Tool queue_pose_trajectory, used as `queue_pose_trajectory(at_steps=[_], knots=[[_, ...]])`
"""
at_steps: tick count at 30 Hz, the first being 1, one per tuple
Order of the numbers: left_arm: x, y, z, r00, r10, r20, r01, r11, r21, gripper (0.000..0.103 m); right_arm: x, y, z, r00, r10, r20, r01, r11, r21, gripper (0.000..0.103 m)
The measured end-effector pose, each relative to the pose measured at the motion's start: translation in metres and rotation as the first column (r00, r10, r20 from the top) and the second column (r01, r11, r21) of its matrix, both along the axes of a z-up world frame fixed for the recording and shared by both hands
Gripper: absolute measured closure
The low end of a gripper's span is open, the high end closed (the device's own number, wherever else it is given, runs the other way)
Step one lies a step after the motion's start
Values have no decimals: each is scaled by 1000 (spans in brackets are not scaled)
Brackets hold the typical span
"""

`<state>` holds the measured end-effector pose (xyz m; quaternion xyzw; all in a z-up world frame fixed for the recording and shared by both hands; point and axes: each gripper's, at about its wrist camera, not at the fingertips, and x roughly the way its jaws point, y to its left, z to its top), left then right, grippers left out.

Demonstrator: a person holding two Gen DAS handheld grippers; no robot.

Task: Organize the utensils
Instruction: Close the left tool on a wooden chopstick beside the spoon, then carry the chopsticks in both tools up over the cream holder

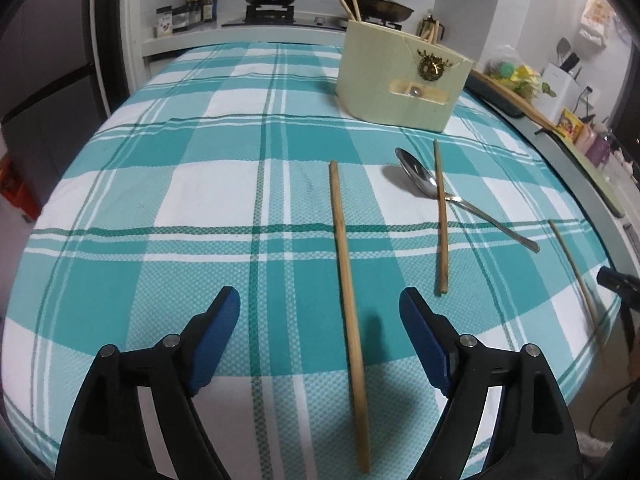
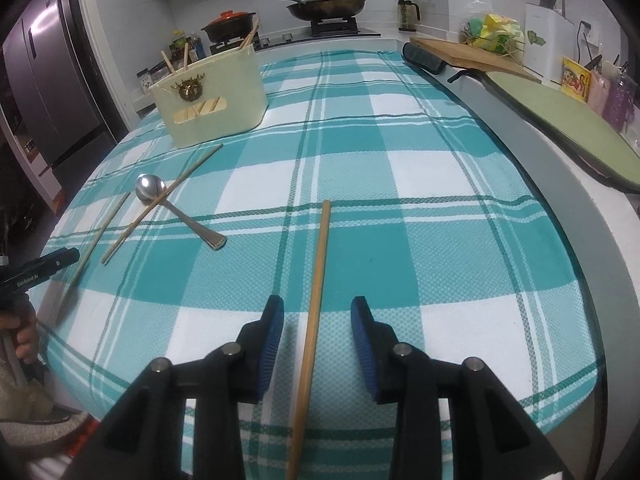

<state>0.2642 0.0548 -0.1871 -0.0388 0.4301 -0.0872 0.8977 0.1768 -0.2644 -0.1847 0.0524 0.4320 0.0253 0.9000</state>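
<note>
- Bamboo chopsticks are the work here: three lie loose on the teal-and-white checked tablecloth, all on the near side of the cream utensil holder, which already has several chopsticks standing in it.
- Left gripper has its jaws spread wide, with the near chopstick lying on the cloth between them, nearer the right-hand pad and touched by neither.
- That chopstick's long axis runs almost straight away from the jaws toward the holder, so the pads would close across its width; I judge a straight descent enough.
- Right gripper has its jaws partly open and straddles a second chopstick, also lengthwise between the pads and apparently not pinched.
- Nearer the holder, a third chopstick lies across the neck of a steel spoon, its far tip close to the holder's base.
- Each hand is nearest its own chopstick; the crossed pair sits between them and the holder.
- Open cloth lies left of the holder; to its right the table edge and a cutting board crowd in.
</note>
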Motion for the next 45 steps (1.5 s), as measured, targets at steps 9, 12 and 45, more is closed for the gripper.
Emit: queue_pose_trajectory(at_steps=[9,12,45], knots=[[2,8,-5,999,1,-37,0,1000,13,19,1,16,-3,1000,4,-21,-6,996,-93,66],[3,8,-6,999,-9,-42,10,1000,29,19,4,14,1,1000,0,-18,-1,996,-90,66],[117,-47,-8,981,-144,-132,162,976,143,98,119,15,-23,982,80,-173,-98,990,-97,96]])
